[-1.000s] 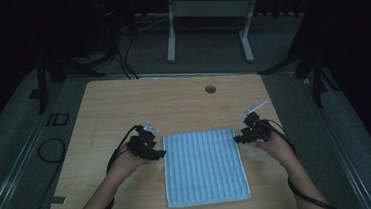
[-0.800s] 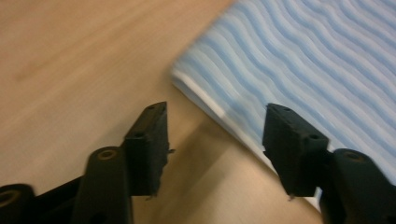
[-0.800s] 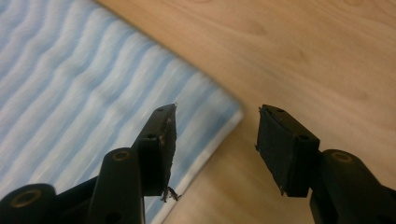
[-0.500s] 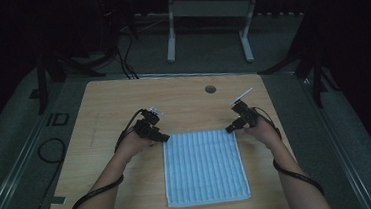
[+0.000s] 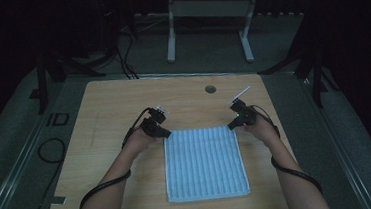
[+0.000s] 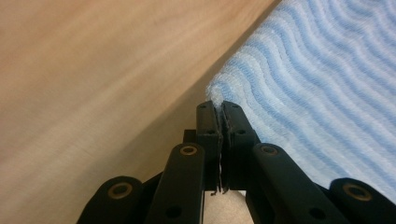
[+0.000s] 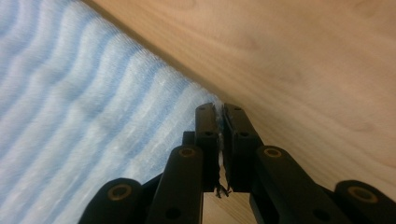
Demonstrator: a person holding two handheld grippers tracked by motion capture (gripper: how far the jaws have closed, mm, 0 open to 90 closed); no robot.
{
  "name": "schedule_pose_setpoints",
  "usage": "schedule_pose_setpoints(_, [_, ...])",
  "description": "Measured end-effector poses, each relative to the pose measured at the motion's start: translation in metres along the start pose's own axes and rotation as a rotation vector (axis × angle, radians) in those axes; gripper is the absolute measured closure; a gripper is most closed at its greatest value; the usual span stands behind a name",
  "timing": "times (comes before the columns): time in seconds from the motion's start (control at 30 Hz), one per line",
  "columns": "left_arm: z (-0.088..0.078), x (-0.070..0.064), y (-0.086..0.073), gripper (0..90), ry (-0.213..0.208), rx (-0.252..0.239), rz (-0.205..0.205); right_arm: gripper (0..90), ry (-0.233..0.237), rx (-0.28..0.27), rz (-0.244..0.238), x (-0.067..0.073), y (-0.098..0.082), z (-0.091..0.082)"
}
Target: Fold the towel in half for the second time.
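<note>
A wooden bench [image 5: 124, 114] carries a blue striped cloth [image 5: 204, 163] lying flat near its front edge. Both forearms reach forward to the cloth's far corners. The left hand-held gripper [image 5: 166, 133] and right hand-held gripper [image 5: 230, 127] have just closed, each pinching a corner; the fabric between the jaws is barely visible.

Wood table [image 5: 123, 99]: blue striped towel [image 5: 204, 163] flat, near-centre; round hole [image 5: 210, 89] nr far edge.

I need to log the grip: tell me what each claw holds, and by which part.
Both hold the blue striped towel. The left claw is shut on its far left corner, the right claw on its far right corner.
</note>
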State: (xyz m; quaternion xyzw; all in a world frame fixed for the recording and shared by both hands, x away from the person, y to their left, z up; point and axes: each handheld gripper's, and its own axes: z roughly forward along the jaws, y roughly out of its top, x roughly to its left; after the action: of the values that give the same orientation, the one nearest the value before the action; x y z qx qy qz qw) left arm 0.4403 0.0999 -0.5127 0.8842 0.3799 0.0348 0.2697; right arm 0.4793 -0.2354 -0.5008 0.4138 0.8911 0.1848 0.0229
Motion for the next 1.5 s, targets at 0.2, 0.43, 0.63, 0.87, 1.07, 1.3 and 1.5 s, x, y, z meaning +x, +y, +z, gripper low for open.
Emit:
schedule_pose_setpoints(0.2, [-0.021, -0.003, 0.010, 86.8, 0.016, -0.047, 0.014, 85.3, -0.008, -0.058, -0.021, 0.003, 0.002, -0.023])
schedule_pose_setpoints(0.43, [-0.045, -0.017, 0.002, 86.6, -0.001, -0.087, 0.082, 85.3, -0.014, -0.142, -0.084, 0.021, -0.012, -0.056])
schedule_pose_setpoints(0.63, [-0.068, -0.039, -0.015, 86.6, -0.019, -0.121, 0.130, 85.2, 0.006, -0.223, -0.139, 0.042, -0.036, -0.083])
schedule_pose_setpoints(0.87, [-0.089, -0.064, -0.040, 86.6, -0.050, -0.144, 0.175, 85.2, 0.023, -0.313, -0.189, 0.071, -0.077, -0.107])
schedule_pose_setpoints(1.07, [-0.098, -0.086, -0.061, 86.6, -0.077, -0.152, 0.198, 85.1, 0.024, -0.329, -0.237, 0.092, -0.109, -0.117])
schedule_pose_setpoints(1.3, [-0.104, -0.112, -0.085, 86.6, -0.132, -0.160, 0.226, 85.1, 0.029, -0.301, -0.241, 0.109, -0.144, -0.111])
schedule_pose_setpoints(1.5, [-0.091, -0.122, -0.108, 86.4, -0.157, -0.124, 0.215, 85.0, 0.071, -0.269, -0.236, 0.120, -0.170, -0.098])
